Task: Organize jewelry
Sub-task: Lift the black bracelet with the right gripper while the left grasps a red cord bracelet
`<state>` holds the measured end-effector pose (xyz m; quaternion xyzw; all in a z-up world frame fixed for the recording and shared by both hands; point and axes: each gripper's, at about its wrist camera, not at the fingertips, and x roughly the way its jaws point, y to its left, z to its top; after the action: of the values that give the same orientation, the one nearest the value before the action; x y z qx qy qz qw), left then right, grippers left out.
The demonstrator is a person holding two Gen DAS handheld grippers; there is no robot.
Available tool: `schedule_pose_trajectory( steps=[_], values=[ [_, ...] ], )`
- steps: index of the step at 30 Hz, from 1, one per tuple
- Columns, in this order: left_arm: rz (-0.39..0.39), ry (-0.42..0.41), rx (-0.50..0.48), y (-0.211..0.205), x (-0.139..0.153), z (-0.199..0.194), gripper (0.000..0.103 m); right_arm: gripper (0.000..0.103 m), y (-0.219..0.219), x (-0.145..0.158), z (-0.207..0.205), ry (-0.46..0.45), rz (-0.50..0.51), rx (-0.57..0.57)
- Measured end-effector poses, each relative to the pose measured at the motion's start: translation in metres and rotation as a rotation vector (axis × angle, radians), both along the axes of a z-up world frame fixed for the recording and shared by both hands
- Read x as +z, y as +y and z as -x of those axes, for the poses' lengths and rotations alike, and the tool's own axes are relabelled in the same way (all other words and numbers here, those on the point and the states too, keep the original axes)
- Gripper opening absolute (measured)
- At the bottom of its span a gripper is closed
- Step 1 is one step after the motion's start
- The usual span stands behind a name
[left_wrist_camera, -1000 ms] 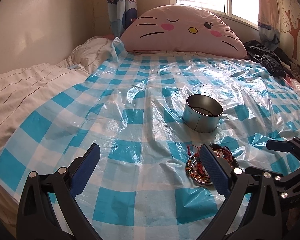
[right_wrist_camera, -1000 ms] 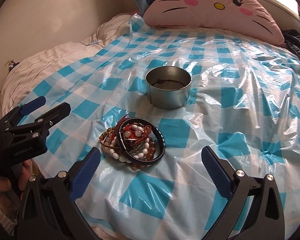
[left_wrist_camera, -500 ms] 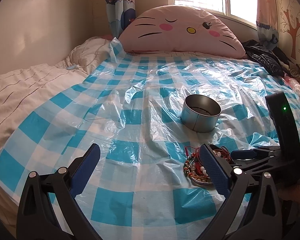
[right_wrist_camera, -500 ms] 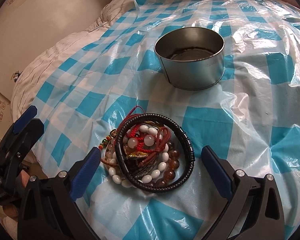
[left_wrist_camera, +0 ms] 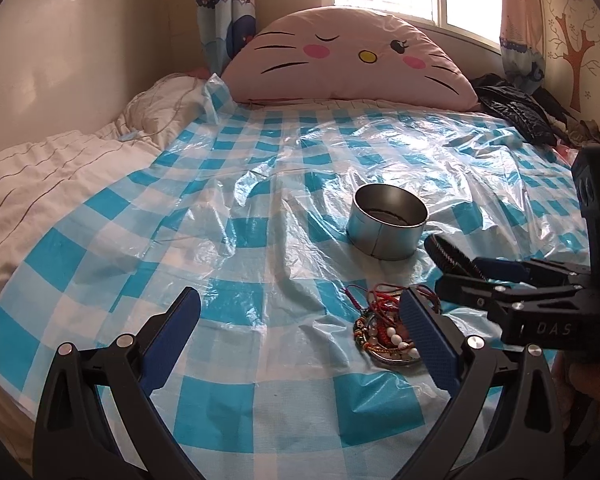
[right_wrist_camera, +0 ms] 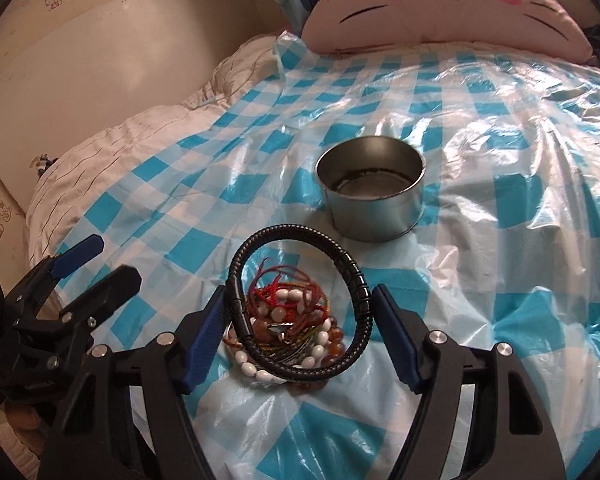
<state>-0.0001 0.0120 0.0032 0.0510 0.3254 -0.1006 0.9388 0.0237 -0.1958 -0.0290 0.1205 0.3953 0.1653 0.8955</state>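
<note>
A round metal tin [right_wrist_camera: 371, 188] sits open on the blue and white checked plastic sheet [right_wrist_camera: 500, 208] that covers the bed, and the pile of bracelets [right_wrist_camera: 288, 320] lies just in front of it. A big pink cat-face pillow [left_wrist_camera: 348, 64] leans at the head of the bed, and a dark jacket [left_wrist_camera: 516, 112] is bunched near the wall on the right. The right gripper [right_wrist_camera: 300, 332] has the black braided bracelet [right_wrist_camera: 300, 300] between its blue pads, one pad pressed on each side, and the ring stands tilted up over the beads (nothing sits between it and the tin). The left gripper [left_wrist_camera: 300, 336] is wide open with nothing in it, hanging low over the sheet, and its right finger hides part of the pile. A second ago the right gripper was spread wide and farther back, and the black bracelet lay flat on top of the pile. Its jaws have just been closing around the bracelet. The left gripper and the tin are where they were.
</note>
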Motion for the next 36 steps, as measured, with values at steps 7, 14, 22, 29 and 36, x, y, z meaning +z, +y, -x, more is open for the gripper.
schedule_pose_trajectory(
  steps=[7,14,22,29,36],
  values=[
    [0.020,0.150,-0.218,-0.028,-0.019,-0.022,0.096,0.070,-0.045,0.003,0.002,-0.023,-0.094,-0.181],
    [0.085,0.141,-0.245,-0.043,-0.026,-0.044,0.087,0.071,-0.053,0.001,0.002,-0.019,-0.133,-0.197],
    [0.089,0.216,-0.237,-0.053,-0.043,-0.068,0.064,0.071,-0.052,0.001,0.002,-0.024,-0.148,-0.185],
    [0.100,0.301,-0.238,-0.056,-0.058,-0.075,0.016,0.071,-0.053,0.001,0.004,-0.028,-0.159,-0.187],
    [0.157,0.254,-0.210,-0.043,-0.045,-0.067,0.002,0.071,-0.053,0.001,0.004,-0.027,-0.160,-0.188]
  ],
)
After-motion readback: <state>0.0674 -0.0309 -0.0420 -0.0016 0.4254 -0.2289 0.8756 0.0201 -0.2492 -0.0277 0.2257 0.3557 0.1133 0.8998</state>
